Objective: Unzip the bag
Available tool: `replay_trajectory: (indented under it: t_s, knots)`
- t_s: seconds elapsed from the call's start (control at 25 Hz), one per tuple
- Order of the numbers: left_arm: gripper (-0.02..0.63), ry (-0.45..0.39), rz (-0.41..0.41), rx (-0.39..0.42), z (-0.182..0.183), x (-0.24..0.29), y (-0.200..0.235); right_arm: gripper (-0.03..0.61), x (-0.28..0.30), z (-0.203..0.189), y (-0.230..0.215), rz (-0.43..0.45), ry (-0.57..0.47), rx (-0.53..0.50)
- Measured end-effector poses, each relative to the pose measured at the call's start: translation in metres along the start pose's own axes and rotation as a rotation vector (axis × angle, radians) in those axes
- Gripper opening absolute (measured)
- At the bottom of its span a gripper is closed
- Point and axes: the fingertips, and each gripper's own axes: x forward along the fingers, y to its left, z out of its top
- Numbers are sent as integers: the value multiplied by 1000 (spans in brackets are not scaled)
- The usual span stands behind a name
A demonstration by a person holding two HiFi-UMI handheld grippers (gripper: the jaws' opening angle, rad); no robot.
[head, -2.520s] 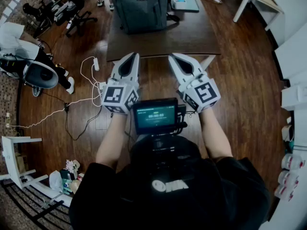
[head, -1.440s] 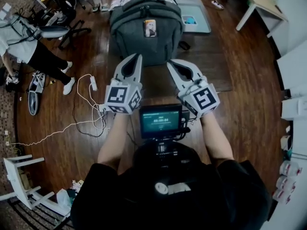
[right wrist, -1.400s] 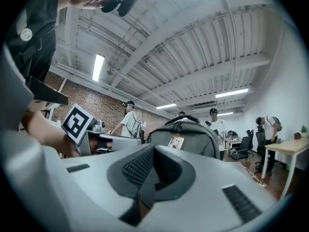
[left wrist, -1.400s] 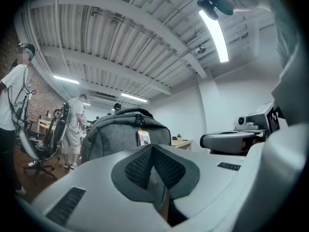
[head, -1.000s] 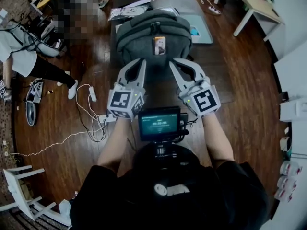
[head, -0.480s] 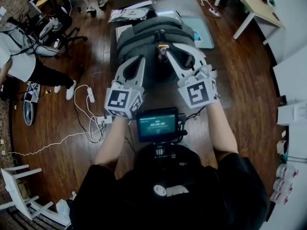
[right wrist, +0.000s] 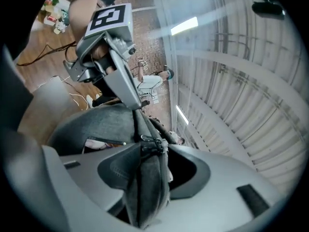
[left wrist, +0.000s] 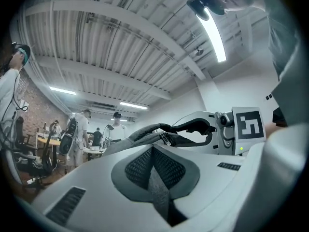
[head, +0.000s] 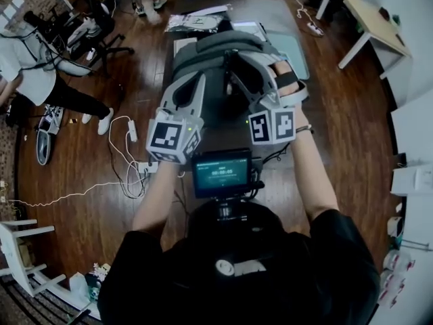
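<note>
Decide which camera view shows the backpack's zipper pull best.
The right gripper view: the metal zipper pull sits close up near frame centre, sharp against the grey backpack. The left gripper view shows a pull smaller, farther off. The head view shows the backpack from above, no pull discernible.

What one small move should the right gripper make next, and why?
Probably close the right gripper on the zipper pull. Its fingers have just been opening and straddle the top fold of the bag, with the pull between their tips but not yet pinched, so a grip seems needed before any pulling.
</note>
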Motion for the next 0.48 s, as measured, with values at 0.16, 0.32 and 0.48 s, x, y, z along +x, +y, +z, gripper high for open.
replay_trajectory:
  t_s: [0.16,0.32,0.48]
  knots:
    - [0,-4,0,8,2,-1,-2,176,-5,11,-12,-34,-50,-5]
    - [0,-17,1,7,6,-2,-4,176,-9,18,-24,-88,-69,-32]
    - [0,-23,5,8,9,-1,-2,176,-7,15,-33,-125,-66,-48]
